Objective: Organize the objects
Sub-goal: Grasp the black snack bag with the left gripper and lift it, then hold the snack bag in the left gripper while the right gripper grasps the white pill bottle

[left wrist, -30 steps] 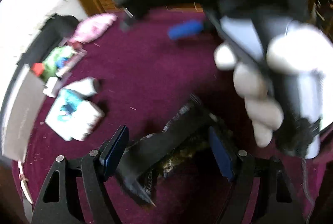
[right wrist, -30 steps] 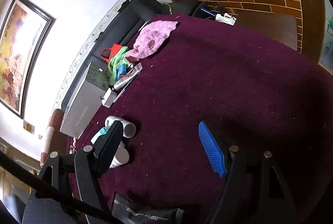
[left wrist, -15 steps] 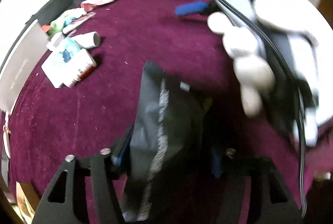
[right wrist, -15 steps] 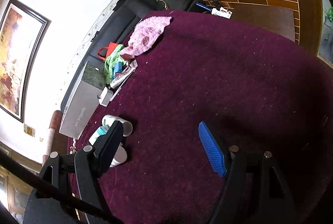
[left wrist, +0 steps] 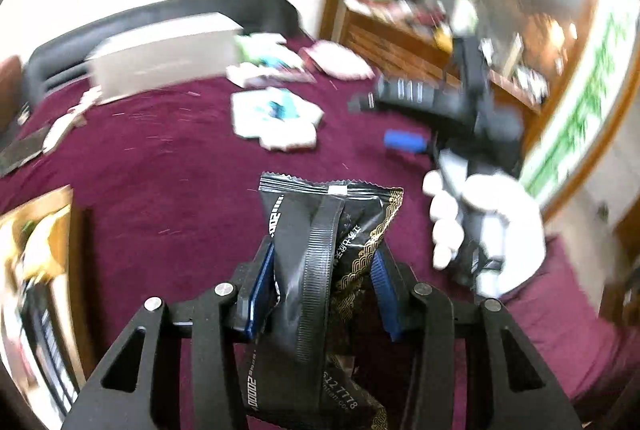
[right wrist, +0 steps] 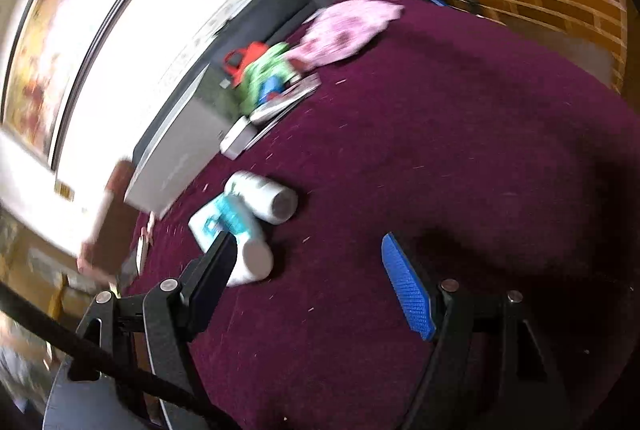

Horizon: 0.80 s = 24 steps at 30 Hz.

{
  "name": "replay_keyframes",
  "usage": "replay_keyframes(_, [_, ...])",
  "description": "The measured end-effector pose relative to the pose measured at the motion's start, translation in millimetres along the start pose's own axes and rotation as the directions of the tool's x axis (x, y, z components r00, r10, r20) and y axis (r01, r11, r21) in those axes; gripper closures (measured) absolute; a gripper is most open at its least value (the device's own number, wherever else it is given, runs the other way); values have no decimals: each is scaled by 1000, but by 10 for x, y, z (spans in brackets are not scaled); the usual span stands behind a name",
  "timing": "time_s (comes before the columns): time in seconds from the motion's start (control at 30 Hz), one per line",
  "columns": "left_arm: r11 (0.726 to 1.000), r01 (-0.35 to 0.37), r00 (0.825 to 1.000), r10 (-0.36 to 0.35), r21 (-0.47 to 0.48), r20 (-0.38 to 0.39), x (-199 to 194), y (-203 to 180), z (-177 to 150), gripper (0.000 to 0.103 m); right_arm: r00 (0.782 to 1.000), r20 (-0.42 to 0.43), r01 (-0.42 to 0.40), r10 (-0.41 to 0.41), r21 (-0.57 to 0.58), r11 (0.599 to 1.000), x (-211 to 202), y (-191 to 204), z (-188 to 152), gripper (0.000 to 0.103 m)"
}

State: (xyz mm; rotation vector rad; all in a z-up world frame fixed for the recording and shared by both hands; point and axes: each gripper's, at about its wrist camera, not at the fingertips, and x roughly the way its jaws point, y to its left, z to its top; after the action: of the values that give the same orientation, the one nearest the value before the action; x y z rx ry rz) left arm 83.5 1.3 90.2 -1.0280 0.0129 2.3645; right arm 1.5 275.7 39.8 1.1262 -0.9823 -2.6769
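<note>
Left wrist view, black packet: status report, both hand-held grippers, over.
Left hand-held gripper just closed, clamped on black packet, lifted off the maroon cloth. Right hand-held gripper open, empty. Nothing blocking.

Black packet [left wrist: 320,254] with gold wave pattern; maroon cloth [left wrist: 160,190]; blue fingers [right wrist: 408,294].

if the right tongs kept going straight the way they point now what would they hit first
Most likely the bare maroon cloth: the open right tongs point down at an empty patch of it. The white bottles lie off to the left of that line. Depth is hard to judge.
</note>
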Motion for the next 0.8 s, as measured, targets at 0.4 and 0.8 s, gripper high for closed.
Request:
replay_keyframes(0.4, [997,-13,994,21,-76,103,-400,407,-315,63,974,-89,181,-207,-239,954,511,701,-92,28])
replay_keyframes(0.8, [992,-6,992,22,-129,122,-526,682,-407,63,917,-40,355,-396,-367,860,801,1064,-161,28])
